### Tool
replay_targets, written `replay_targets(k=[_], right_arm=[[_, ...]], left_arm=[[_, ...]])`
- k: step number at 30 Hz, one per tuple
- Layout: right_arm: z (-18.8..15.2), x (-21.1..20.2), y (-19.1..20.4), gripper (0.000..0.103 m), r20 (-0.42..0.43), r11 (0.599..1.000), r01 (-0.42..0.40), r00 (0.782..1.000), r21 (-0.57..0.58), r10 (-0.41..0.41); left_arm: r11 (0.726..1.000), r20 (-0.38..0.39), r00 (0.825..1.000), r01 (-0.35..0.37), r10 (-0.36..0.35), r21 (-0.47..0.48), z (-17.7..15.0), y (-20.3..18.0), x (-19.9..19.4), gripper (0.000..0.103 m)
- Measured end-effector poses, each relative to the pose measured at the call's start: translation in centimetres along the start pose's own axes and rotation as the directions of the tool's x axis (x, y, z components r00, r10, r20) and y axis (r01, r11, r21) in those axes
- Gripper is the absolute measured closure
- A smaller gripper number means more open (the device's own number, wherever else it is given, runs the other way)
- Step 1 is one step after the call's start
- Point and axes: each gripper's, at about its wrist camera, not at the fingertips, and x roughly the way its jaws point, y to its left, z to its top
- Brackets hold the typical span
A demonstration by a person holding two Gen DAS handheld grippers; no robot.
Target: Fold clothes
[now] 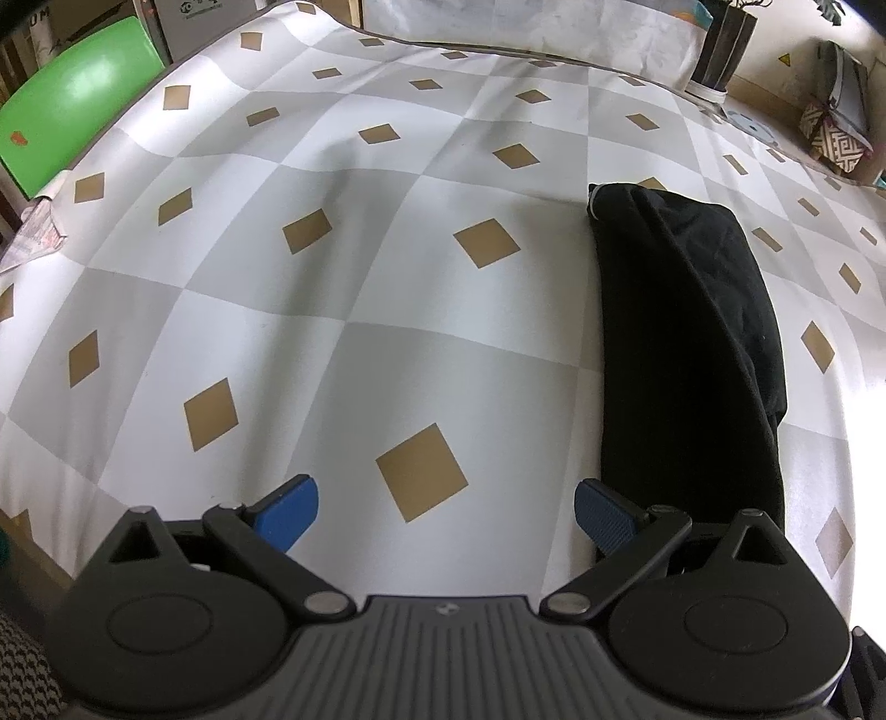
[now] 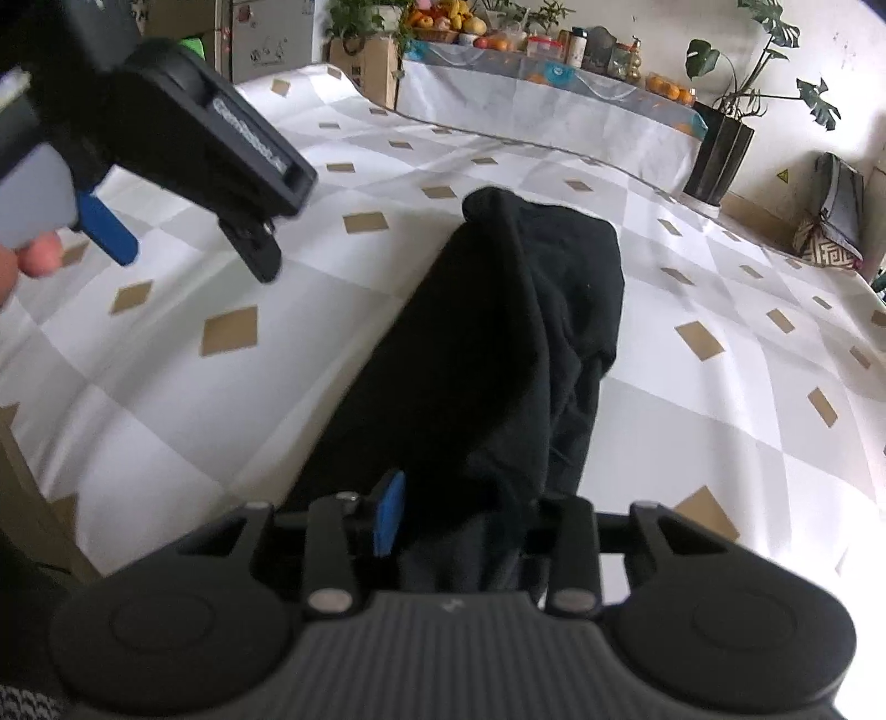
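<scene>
A black garment (image 1: 686,332), folded into a long narrow strip, lies on the checked tablecloth (image 1: 343,310). My left gripper (image 1: 448,512) hangs open over bare cloth, its right blue pad (image 1: 603,515) just beside the strip's near end. In the right wrist view the garment (image 2: 498,332) runs away from my right gripper (image 2: 470,515), and its near end lies loosely between the parted jaws. The left blue pad (image 2: 387,515) shows beside the fabric; the other finger is hidden under it. The left gripper (image 2: 183,249) also appears at the upper left, held by a hand (image 2: 27,260).
A green chair (image 1: 72,94) stands past the table's far left corner. A dark plant pot (image 2: 720,160) and a patterned bag (image 2: 830,243) sit at the far right. A second table with fruit and jars (image 2: 526,44) stands behind. A cardboard box (image 2: 365,66) is beside it.
</scene>
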Motion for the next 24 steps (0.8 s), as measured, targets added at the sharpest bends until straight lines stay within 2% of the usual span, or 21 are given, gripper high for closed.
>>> replay_targets(k=[1,3,4,8,13,16,20,24], right_arm=[[-0.1,0.2,-0.1,0.085,-0.005,1.000,0.003,1.000,0.006,-0.003],[-0.2,0.5,-0.3,0.098,-0.015,1.000,0.003,1.000,0.006,-0.003],[-0.3,0.6,-0.4,0.102,-0.016,1.000,0.000,1.000,0.006,0.000],[0.1,-0.4,-0.3,0.103,0.032,0.999,-0.035,0.999,-0.003,0.035],[1.0,-2.6,0.8,0.103,0.109,0.988,-0.142,0.983,-0.065,0.149],[0.9,-2.3,1.7,0.102,0.093,0.977,-0.177,0.978,-0.117,0.189],[0.5,-1.1,3.2,0.102,0.057,0.963,-0.183,0.979,-0.200,0.197],[0.1,0.5,3.8,0.102,0.001,0.956,-0.213,0.976,-0.200,0.217]], left_arm=[[1.000,0.000,1.000,0.002,-0.002,-0.001,0.0,0.0,0.0,0.004],[1.000,-0.001,1.000,0.004,-0.004,0.002,0.0,-0.1,0.0,0.004],[1.000,-0.001,1.000,0.004,-0.004,0.004,0.0,-0.1,0.0,0.004],[1.000,0.001,1.000,0.001,-0.001,0.008,0.0,-0.2,0.1,0.004],[1.000,0.017,1.000,-0.025,0.025,-0.014,0.1,0.2,0.0,0.004],[0.999,0.017,0.999,-0.036,0.037,-0.010,0.1,0.2,0.1,0.004],[0.999,0.012,0.999,-0.038,0.038,-0.003,0.0,0.1,0.2,0.004],[1.000,0.011,1.000,-0.024,0.023,0.014,-0.1,-0.4,0.4,0.004]])
